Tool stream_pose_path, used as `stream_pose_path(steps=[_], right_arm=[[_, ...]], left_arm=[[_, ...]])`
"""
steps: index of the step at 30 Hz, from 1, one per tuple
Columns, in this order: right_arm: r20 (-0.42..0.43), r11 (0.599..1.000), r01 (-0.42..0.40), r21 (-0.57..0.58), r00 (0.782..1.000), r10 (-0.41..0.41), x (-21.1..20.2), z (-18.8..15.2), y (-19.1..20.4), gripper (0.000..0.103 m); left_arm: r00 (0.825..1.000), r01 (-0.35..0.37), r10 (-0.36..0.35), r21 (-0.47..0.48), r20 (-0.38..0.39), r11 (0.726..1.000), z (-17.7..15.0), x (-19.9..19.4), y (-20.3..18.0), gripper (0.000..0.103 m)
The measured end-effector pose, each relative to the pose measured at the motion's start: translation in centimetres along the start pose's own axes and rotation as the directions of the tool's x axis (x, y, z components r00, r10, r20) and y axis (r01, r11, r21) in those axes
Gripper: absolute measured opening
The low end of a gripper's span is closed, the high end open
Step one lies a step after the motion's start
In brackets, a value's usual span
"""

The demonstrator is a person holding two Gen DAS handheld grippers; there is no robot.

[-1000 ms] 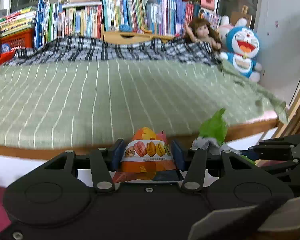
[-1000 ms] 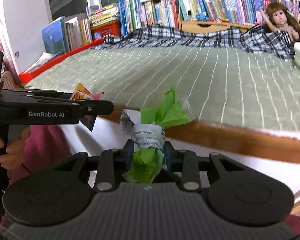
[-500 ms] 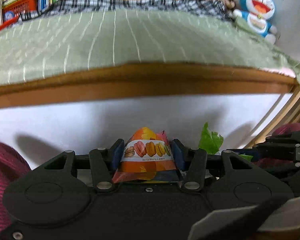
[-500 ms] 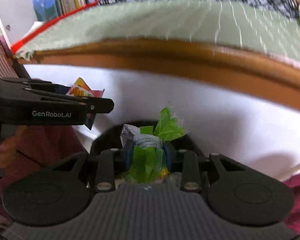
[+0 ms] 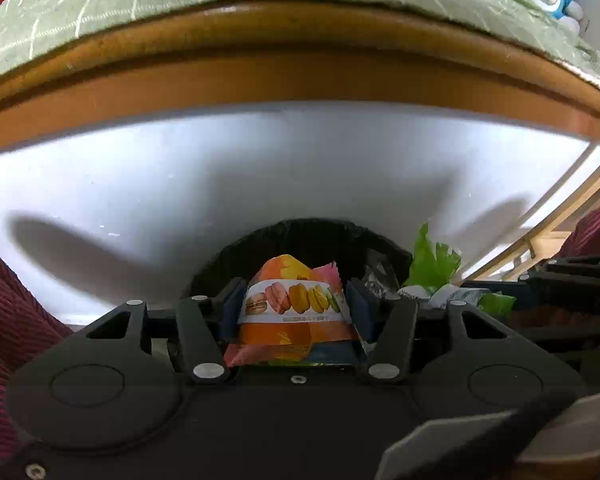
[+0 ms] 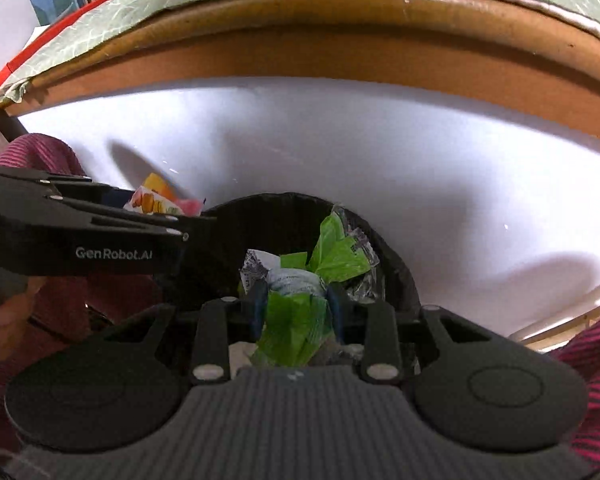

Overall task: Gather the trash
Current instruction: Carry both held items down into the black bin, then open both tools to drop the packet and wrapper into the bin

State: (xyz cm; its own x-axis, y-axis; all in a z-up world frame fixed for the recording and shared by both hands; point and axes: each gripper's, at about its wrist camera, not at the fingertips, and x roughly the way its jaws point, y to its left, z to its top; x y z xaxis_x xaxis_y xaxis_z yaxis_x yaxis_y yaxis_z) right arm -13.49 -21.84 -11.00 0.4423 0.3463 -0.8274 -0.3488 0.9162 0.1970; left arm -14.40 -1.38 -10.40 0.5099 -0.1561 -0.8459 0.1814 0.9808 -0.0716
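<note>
Left claw (image 5: 293,304) grips an orange wrapper (image 5: 296,300) at lower centre, right claw (image 6: 296,308) grips a green wrapper (image 6: 300,316), both over the black bin (image 6: 396,264) below the bed (image 6: 340,40).

Two hand-held grippers (image 5: 292,304) (image 6: 296,304), two wrappers (image 5: 292,300) (image 6: 300,312), one black bin (image 6: 396,264)

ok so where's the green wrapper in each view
Left wrist: green wrapper at right of centre, held in the right gripper coming in from the right edge.
Right wrist: green wrapper at bottom centre, clamped in that view's own gripper, its top flaring up and right.
Shared landmark: the black bin against the white bed side.
</note>
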Motion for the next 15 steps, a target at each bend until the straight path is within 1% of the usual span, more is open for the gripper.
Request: stream_pose_path(steps=[4, 11, 12, 13, 14, 15], right_arm=[[-0.001, 1.000, -0.001, 0.003, 1.000, 0.001, 0.20, 0.32, -0.05, 0.041], [0.004, 1.000, -0.004, -0.003, 1.000, 0.004, -0.35, -0.04, -0.08, 0.041], [0.005, 1.000, -0.004, -0.005, 1.000, 0.004, -0.37, -0.02, -0.05, 0.043], [0.007, 1.000, -0.003, -0.008, 1.000, 0.004, -0.41, -0.12, -0.09, 0.050], [0.010, 1.000, -0.005, -0.010, 1.000, 0.006, -0.35, -0.26, -0.18, 0.055], [0.011, 1.000, -0.008, -0.012, 1.000, 0.008, -0.46, -0.28, -0.19, 0.055]], left_arm=[[1.000, 0.000, -0.001, -0.015, -0.019, 1.000, 0.10, 0.49, 0.04, 0.053], [1.000, -0.001, 0.001, -0.024, -0.018, 1.000, 0.00, 0.30, -0.08, 0.055], [1.000, -0.001, 0.001, -0.024, -0.017, 1.000, 0.04, 0.33, -0.03, 0.056], [1.000, -0.003, 0.002, -0.024, -0.016, 1.000, 0.06, 0.31, -0.03, 0.056], [1.000, -0.003, 0.003, -0.024, -0.017, 1.000, 0.07, 0.27, -0.01, 0.057], [1.000, -0.004, 0.003, -0.025, -0.016, 1.000, -0.02, 0.20, -0.06, 0.057]])
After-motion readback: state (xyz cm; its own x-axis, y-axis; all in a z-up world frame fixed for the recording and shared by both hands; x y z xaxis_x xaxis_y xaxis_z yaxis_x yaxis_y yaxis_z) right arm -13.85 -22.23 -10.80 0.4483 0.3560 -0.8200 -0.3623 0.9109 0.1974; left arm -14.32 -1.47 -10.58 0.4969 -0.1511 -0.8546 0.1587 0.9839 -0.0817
